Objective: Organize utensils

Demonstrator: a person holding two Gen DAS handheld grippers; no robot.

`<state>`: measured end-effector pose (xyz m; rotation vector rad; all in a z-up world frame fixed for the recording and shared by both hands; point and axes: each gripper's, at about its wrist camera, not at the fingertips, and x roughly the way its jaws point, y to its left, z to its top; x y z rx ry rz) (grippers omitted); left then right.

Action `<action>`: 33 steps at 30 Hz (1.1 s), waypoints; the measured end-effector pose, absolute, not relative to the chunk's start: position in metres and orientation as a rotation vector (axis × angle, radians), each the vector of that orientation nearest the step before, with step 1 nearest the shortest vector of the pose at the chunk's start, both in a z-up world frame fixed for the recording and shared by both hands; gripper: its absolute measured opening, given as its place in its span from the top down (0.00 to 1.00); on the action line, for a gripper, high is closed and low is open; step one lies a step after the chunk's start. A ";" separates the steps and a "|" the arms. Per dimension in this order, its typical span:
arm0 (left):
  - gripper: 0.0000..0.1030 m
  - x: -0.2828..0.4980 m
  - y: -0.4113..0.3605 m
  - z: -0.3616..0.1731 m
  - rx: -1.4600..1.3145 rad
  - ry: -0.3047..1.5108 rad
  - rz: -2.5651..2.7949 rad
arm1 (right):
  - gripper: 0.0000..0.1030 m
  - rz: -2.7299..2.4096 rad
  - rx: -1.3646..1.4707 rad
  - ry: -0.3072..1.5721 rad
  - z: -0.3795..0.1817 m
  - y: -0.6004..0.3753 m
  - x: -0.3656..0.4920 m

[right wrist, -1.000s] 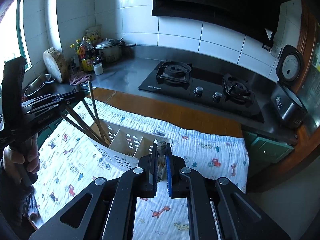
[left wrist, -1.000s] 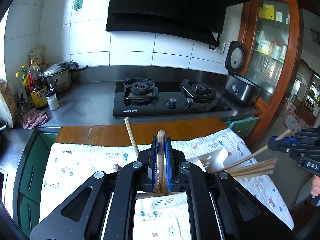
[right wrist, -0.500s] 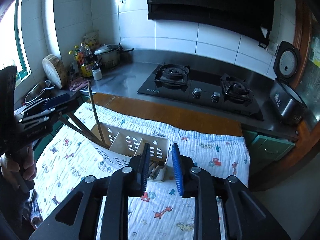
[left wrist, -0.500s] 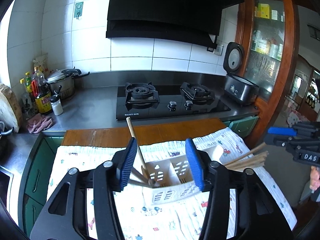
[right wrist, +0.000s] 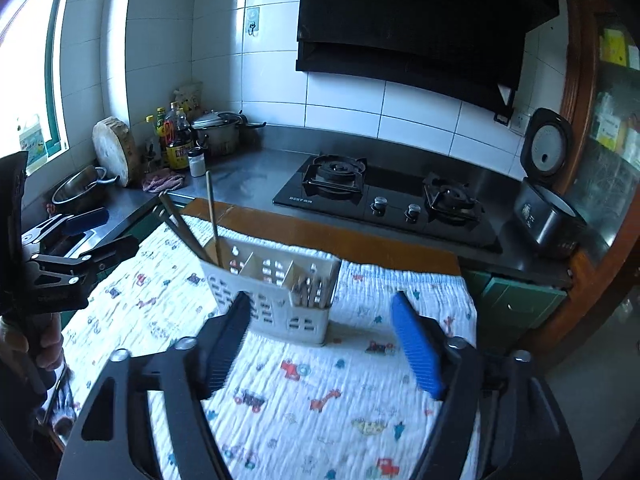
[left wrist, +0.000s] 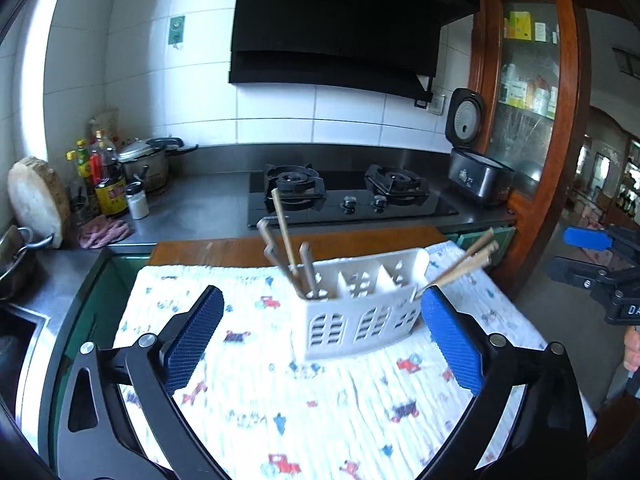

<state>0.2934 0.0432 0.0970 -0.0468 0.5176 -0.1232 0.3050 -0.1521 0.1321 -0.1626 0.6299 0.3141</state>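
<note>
A white slotted utensil holder (left wrist: 362, 306) with three compartments stands on the patterned cloth (left wrist: 280, 400). Wooden-handled utensils (left wrist: 286, 240) lean out of its left compartment and a bundle of chopsticks (left wrist: 464, 266) out of its right one. My left gripper (left wrist: 320, 332) is open and empty, pulled back just in front of the holder. In the right wrist view the holder (right wrist: 276, 288) shows utensils in its near compartment (right wrist: 312, 292) and long handles (right wrist: 212, 216) at the far end. My right gripper (right wrist: 320, 340) is open and empty in front of it.
A gas stove (left wrist: 344, 196) sits on the steel counter behind the cloth. A pot (left wrist: 148, 160), bottles (left wrist: 106, 184), a cutting board (left wrist: 36, 200) and a rag (left wrist: 104, 232) stand at the left. A rice cooker (left wrist: 476, 168) and a wooden cabinet (left wrist: 528, 120) are at the right.
Both grippers were shut on utensil handles over the holder. They have opened, left the utensils in the compartments, and drawn back and up from the holder.
</note>
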 end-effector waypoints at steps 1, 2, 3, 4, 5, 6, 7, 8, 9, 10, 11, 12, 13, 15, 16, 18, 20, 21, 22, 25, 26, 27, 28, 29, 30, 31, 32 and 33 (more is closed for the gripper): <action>0.05 0.287 0.043 0.095 -0.043 0.519 -0.126 | 0.26 0.307 -0.164 0.624 0.129 -0.152 0.299; 0.05 0.281 0.043 0.093 -0.043 0.517 -0.129 | 0.23 0.304 -0.161 0.618 0.126 -0.153 0.291; 0.05 0.274 0.044 0.091 -0.040 0.520 -0.128 | 0.19 0.304 -0.156 0.613 0.122 -0.153 0.285; 0.05 0.268 0.044 0.089 -0.038 0.522 -0.123 | 0.18 0.300 -0.150 0.610 0.119 -0.153 0.279; 0.05 0.261 0.046 0.086 -0.041 0.519 -0.114 | 0.18 0.303 -0.149 0.612 0.114 -0.153 0.273; 0.05 0.255 0.047 0.084 -0.044 0.521 -0.112 | 0.17 0.304 -0.148 0.612 0.109 -0.152 0.267; 0.05 0.250 0.049 0.081 -0.051 0.528 -0.114 | 0.15 0.301 -0.143 0.609 0.106 -0.152 0.262; 0.05 0.246 0.050 0.078 -0.056 0.532 -0.114 | 0.14 0.306 -0.139 0.613 0.101 -0.151 0.256; 0.05 0.240 0.050 0.075 -0.056 0.539 -0.110 | 0.14 0.312 -0.135 0.614 0.096 -0.150 0.251; 0.05 0.234 0.050 0.072 -0.051 0.541 -0.102 | 0.14 0.311 -0.128 0.611 0.093 -0.150 0.246; 0.05 0.229 0.050 0.070 -0.045 0.540 -0.092 | 0.13 0.309 -0.130 0.608 0.088 -0.149 0.239; 0.05 0.222 0.050 0.066 -0.036 0.542 -0.083 | 0.11 0.305 -0.131 0.603 0.084 -0.148 0.233; 0.05 0.217 0.050 0.062 -0.029 0.549 -0.078 | 0.11 0.304 -0.129 0.599 0.081 -0.148 0.229; 0.05 0.206 0.050 0.056 -0.028 0.558 -0.065 | 0.11 0.288 -0.125 0.594 0.071 -0.146 0.217; 0.05 0.200 0.050 0.053 -0.027 0.561 -0.065 | 0.10 0.292 -0.116 0.594 0.068 -0.146 0.214; 0.05 0.189 0.050 0.048 -0.015 0.566 -0.055 | 0.10 0.293 -0.101 0.603 0.060 -0.147 0.204; 0.05 0.176 0.051 0.043 -0.008 0.560 -0.037 | 0.09 0.262 -0.117 0.588 0.053 -0.147 0.192; 0.05 0.171 0.051 0.041 -0.010 0.562 -0.038 | 0.09 0.253 -0.128 0.587 0.049 -0.145 0.187; 0.05 0.166 0.052 0.039 -0.017 0.563 -0.041 | 0.09 0.247 -0.130 0.587 0.046 -0.146 0.183; 0.05 0.152 0.053 0.035 -0.026 0.561 -0.039 | 0.08 0.234 -0.119 0.583 0.036 -0.148 0.169; 0.05 0.149 0.053 0.033 -0.027 0.562 -0.041 | 0.08 0.234 -0.113 0.585 0.034 -0.149 0.166; 0.05 0.144 0.052 0.031 -0.023 0.563 -0.042 | 0.08 0.233 -0.104 0.585 0.032 -0.150 0.162; 0.05 0.140 0.051 0.030 -0.017 0.562 -0.038 | 0.08 0.231 -0.097 0.586 0.030 -0.152 0.160; 0.05 0.137 0.050 0.028 -0.013 0.562 -0.036 | 0.08 0.229 -0.094 0.589 0.029 -0.153 0.158; 0.05 0.135 0.049 0.027 -0.009 0.565 -0.040 | 0.08 0.226 -0.092 0.590 0.028 -0.153 0.155; 0.05 0.133 0.048 0.026 -0.005 0.567 -0.043 | 0.08 0.222 -0.089 0.587 0.027 -0.153 0.152; 0.05 0.132 0.047 0.025 -0.003 0.568 -0.044 | 0.08 0.220 -0.089 0.581 0.027 -0.153 0.148; 0.05 0.130 0.046 0.023 -0.002 0.570 -0.046 | 0.08 0.218 -0.089 0.574 0.027 -0.153 0.145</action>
